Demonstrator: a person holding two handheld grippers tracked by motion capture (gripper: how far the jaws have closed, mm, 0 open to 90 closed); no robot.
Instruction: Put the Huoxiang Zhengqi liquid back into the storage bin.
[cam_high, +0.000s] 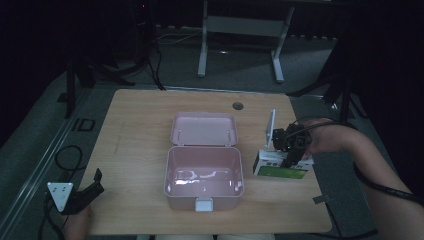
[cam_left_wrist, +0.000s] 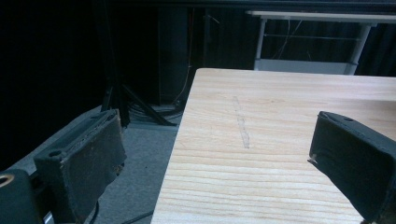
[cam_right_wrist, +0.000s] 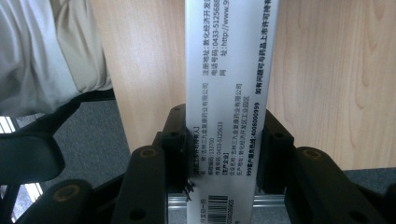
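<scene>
A pale wooden tabletop (cam_high: 135, 150) stands on grey floor (cam_high: 40, 125), with a round cable hole (cam_high: 237, 106) near its 12 o'clock edge. Beyond it, toward 12 o'clock, a white-legged table frame (cam_high: 240, 45) stands against a dark backdrop. Black stand legs (cam_high: 100, 75) and cables (cam_high: 155, 65) sit at about 10 o'clock.
</scene>
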